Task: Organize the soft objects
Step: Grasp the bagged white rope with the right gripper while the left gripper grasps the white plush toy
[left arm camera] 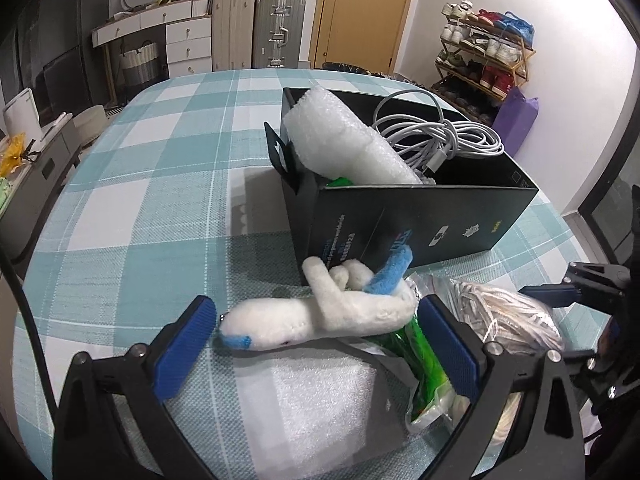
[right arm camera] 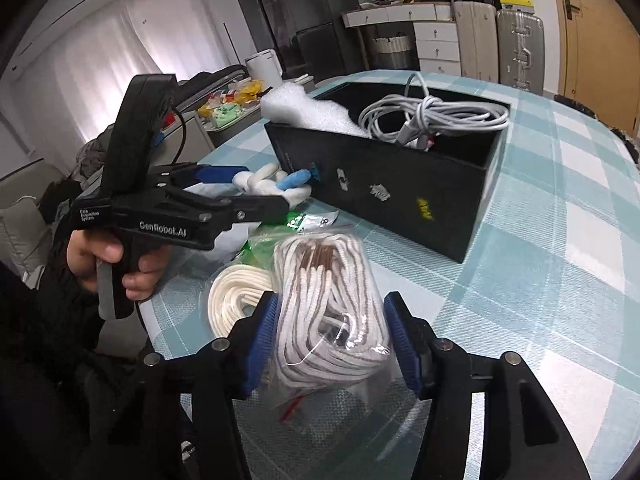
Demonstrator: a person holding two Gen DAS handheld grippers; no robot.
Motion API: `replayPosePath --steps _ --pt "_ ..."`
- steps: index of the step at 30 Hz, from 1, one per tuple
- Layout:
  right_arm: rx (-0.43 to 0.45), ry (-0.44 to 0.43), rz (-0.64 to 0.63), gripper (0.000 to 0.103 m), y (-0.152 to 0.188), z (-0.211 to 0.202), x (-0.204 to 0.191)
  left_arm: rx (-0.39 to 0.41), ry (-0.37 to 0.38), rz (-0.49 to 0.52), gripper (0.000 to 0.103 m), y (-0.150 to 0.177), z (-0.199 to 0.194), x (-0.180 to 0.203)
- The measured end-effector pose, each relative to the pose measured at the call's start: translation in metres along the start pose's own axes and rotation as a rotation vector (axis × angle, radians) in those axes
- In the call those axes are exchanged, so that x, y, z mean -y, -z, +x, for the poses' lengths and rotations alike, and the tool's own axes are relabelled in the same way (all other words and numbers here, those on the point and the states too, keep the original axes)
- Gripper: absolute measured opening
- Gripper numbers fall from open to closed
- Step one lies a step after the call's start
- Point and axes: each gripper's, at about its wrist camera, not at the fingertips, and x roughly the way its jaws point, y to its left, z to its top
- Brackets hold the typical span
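A white plush toy with blue trim (left arm camera: 320, 312) lies on the table against the black box (left arm camera: 440, 220), partly on a white foam sheet (left arm camera: 304, 400). My left gripper (left arm camera: 316, 340) is open, its jaws on either side of the plush. It also shows in the right wrist view (right arm camera: 240, 188), with the plush (right arm camera: 272, 184) at its tip. My right gripper (right arm camera: 332, 344) is closed on a clear bag of white and brown cord (right arm camera: 332, 300). The box (right arm camera: 400, 192) holds a bubble wrap roll (left arm camera: 340, 136) and a grey cable bundle (left arm camera: 440, 136).
A green packet (left arm camera: 420, 360) and a coil of white rope (right arm camera: 236, 300) lie by the foam sheet. The checked tablecloth (left arm camera: 160, 180) covers the table. Suitcases (left arm camera: 256, 28), drawers and a shoe rack (left arm camera: 484, 56) stand beyond the far edge.
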Motion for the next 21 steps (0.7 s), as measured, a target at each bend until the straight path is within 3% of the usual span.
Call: replayPosePath --steps 10,16,21 --pt "-0.007 -0.065 0.027 0.06 -0.009 0.012 0.004 0.046 0.019 0.048 0.092 0.004 -0.016 0.008" --pt "0.019 -0.031 -0.001 0.045 -0.011 0.009 -0.003 0.087 0.04 0.034 0.092 0.005 -0.031 0.002" --pt "0.101 -0.027 -0.019 0.044 -0.01 -0.01 -0.011 0.127 0.043 0.053 0.092 0.007 -0.048 0.004"
